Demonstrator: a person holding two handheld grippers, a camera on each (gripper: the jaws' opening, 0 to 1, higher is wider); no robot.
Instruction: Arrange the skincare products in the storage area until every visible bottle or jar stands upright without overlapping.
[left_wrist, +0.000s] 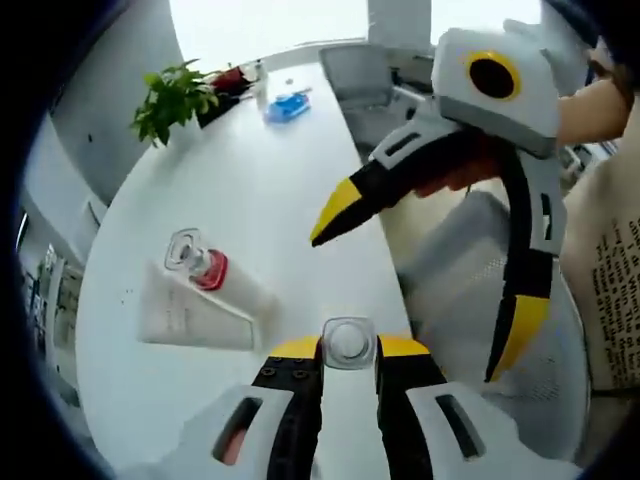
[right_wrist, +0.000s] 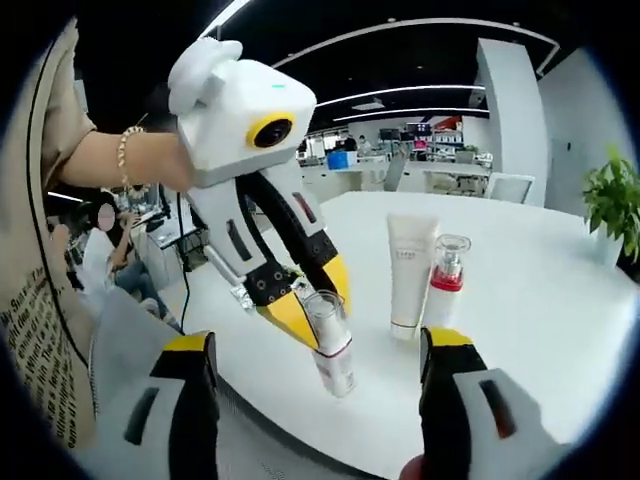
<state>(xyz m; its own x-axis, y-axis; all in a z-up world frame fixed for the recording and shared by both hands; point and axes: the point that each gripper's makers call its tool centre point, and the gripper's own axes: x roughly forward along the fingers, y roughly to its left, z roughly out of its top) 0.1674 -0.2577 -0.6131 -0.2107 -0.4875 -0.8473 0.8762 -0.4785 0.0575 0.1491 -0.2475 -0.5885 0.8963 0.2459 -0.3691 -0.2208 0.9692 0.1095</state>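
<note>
The white table (right_wrist: 560, 300) carries a white tube (right_wrist: 410, 272) standing cap-down and, just beside it, an upright red-collared pump bottle (right_wrist: 446, 283). The left gripper (right_wrist: 310, 305) has its fingers clamped on a small clear-capped bottle (right_wrist: 330, 340), held tilted above the table's near edge. The right gripper (right_wrist: 318, 372) has its fingers spread wide, holding nothing.

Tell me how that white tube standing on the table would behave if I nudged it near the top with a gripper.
The white tube stands tall on a narrow end, so a high nudge would probably tip it rather than slide it. It stands close beside the red-collared bottle, so it might knock that over too. Its body looks soft, so it would likely dent under a firm squeeze.
</note>
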